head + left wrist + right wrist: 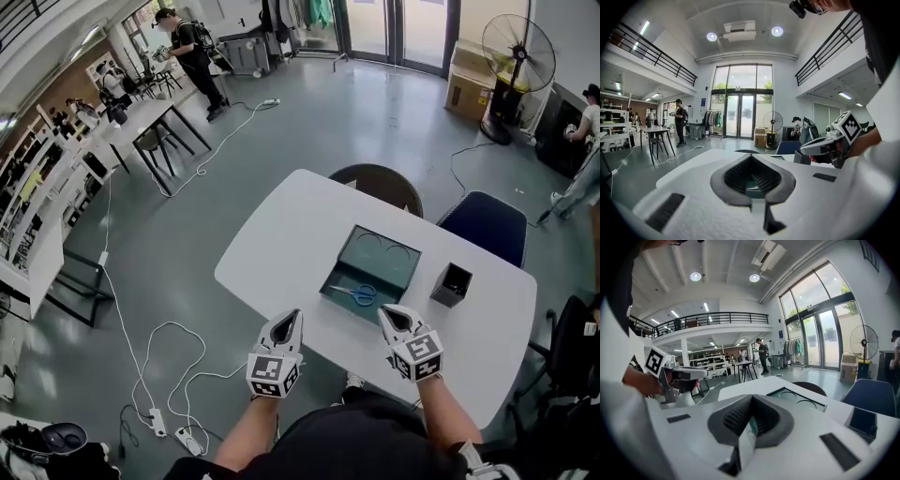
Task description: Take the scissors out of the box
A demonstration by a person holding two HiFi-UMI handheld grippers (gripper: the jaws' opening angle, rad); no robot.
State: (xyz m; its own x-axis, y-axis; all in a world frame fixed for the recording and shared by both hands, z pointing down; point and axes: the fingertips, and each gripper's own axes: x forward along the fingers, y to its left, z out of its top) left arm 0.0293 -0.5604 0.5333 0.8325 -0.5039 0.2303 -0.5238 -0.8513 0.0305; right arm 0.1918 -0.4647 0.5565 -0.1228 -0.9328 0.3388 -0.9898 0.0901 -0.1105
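Lying in shallow dark-green rectangular box (396,270) on white tabletop (281,234): blue-handled scissors (357,293). Nearby, at tabletop's near edge, both clenched empty: left gripper (291,319), right gripper (390,315).

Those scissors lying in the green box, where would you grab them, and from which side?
Probably from straight above, across the neck where blades meet blue handles. The scissors lie flat in the shallow box, close to its near wall, so a sideways approach would hit that wall; the neck looks narrow enough for jaws to straddle.
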